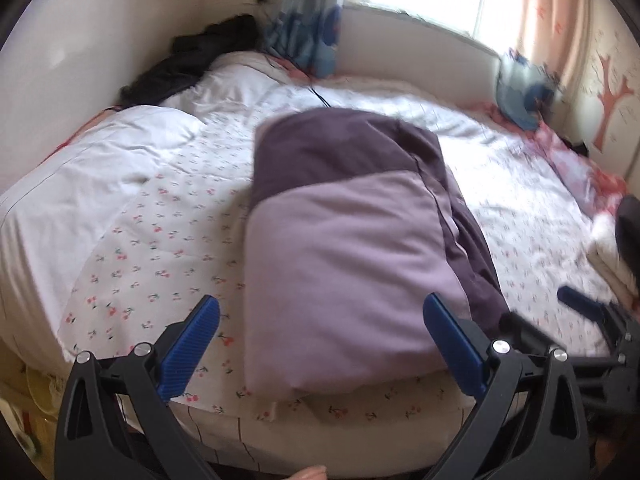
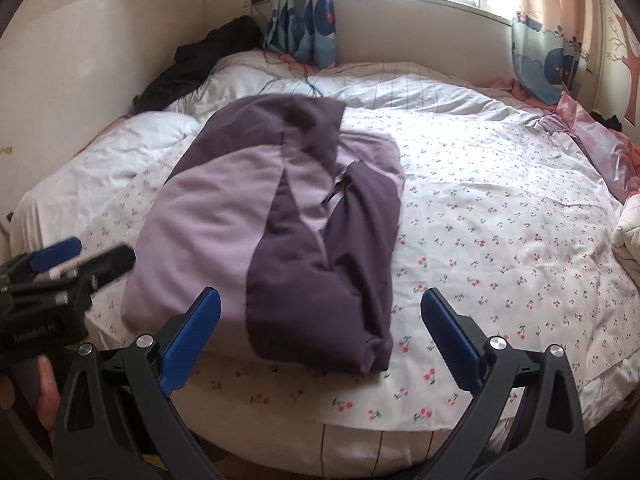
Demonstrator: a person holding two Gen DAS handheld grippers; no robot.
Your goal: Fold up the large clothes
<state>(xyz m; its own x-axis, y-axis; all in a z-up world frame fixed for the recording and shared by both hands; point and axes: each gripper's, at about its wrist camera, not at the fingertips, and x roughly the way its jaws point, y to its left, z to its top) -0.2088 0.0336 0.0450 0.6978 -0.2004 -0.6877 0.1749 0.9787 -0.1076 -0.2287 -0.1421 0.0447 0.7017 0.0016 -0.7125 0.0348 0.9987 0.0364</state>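
A folded garment in light lilac and dark purple [image 1: 348, 248] [image 2: 280, 216] lies on the bed near its front edge, a compact bundle with the dark part on its right side. My left gripper [image 1: 320, 312] hovers open just in front of the bundle's near end, nothing between its blue pads [image 1: 192, 344]. My right gripper [image 2: 320, 308] is open too, held over the bundle's dark near corner without touching it. Each gripper shows at the edge of the other's view: the right gripper [image 1: 588, 312] and the left gripper [image 2: 68, 264].
The bed has a white sheet with small cherry prints [image 2: 500, 240]. White pillows [image 1: 132, 140] lie at the left, a black garment [image 2: 200, 64] by the wall corner, pink bedding [image 2: 600, 148] at the right. Curtains and a window are behind. A hand [image 2: 36, 396] holds the left gripper.
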